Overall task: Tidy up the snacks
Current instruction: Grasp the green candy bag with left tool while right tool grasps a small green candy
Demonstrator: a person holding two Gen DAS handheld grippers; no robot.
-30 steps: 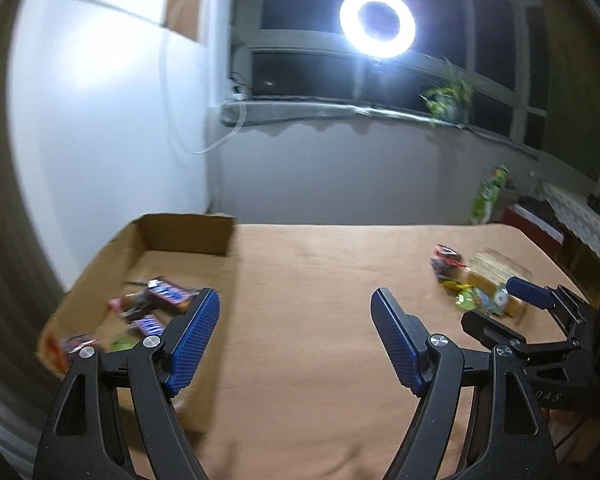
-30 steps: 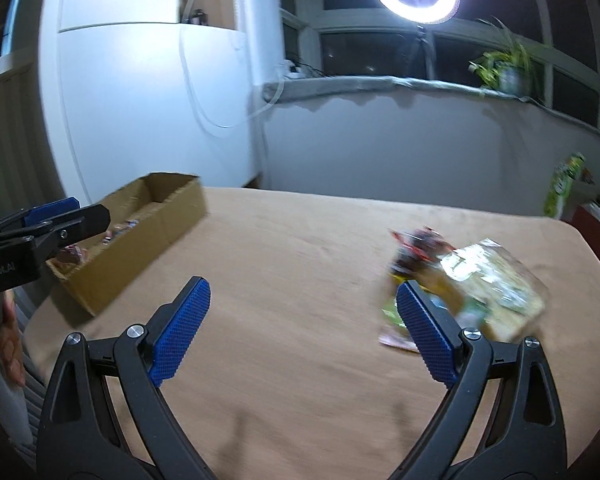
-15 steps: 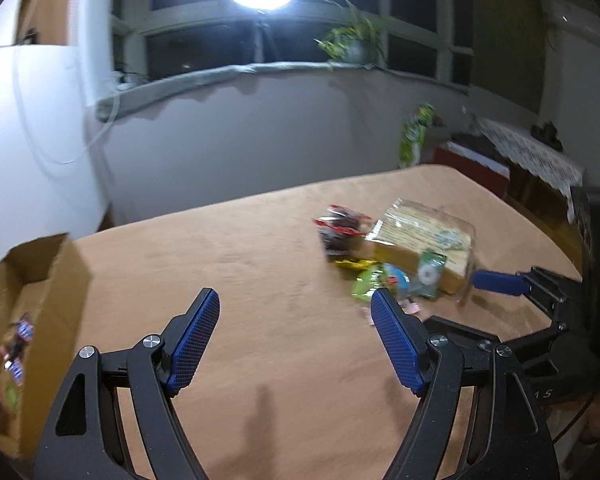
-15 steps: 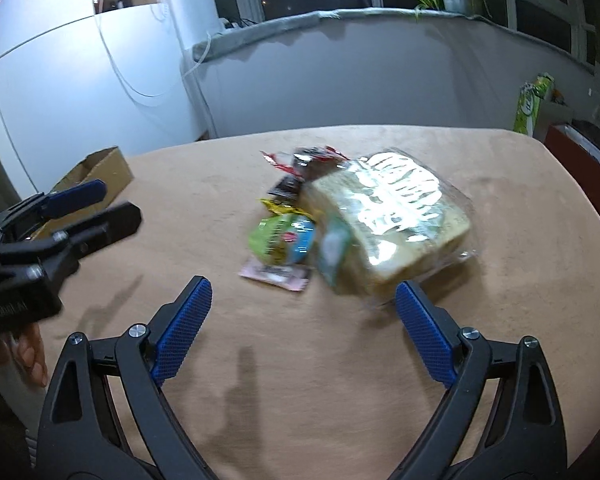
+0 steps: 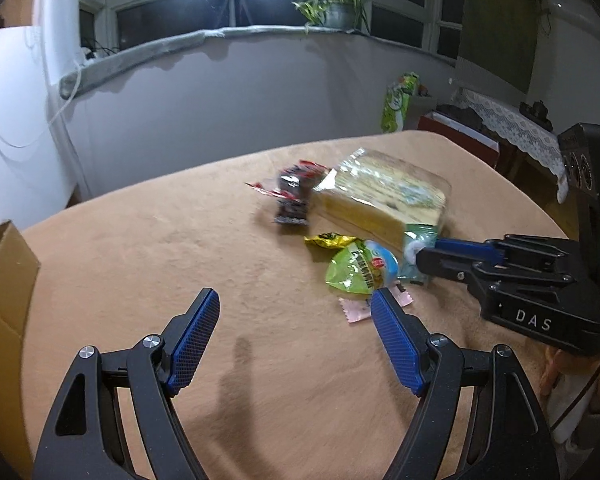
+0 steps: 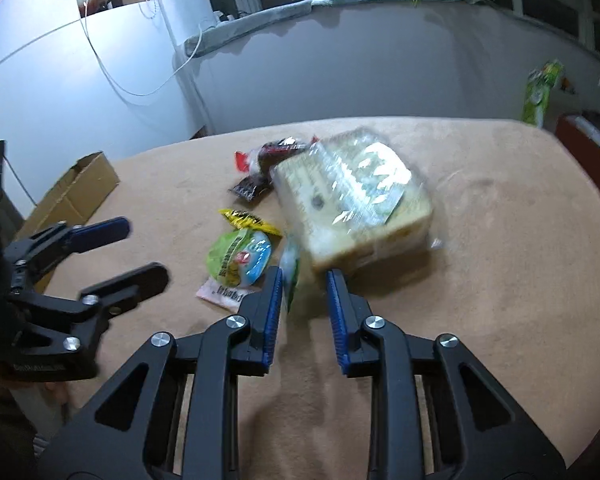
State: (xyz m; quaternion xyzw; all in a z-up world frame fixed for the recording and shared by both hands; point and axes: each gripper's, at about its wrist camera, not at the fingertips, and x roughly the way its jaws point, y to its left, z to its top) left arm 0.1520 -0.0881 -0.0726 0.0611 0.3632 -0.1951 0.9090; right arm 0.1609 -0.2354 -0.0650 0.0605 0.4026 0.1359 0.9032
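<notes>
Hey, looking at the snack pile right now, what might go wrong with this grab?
The right gripper is narrowing around a thin green packet that leans on the bagged bread; it might pinch the bread's wrap too. The frame is blurred, suggesting speed, so the packet may slip. The left gripper is open, hovering nearby.

A clear-wrapped loaf of sliced bread lies just ahead of the right tool, a thin green-white sachet standing between its narrowed blue pads.
</notes>
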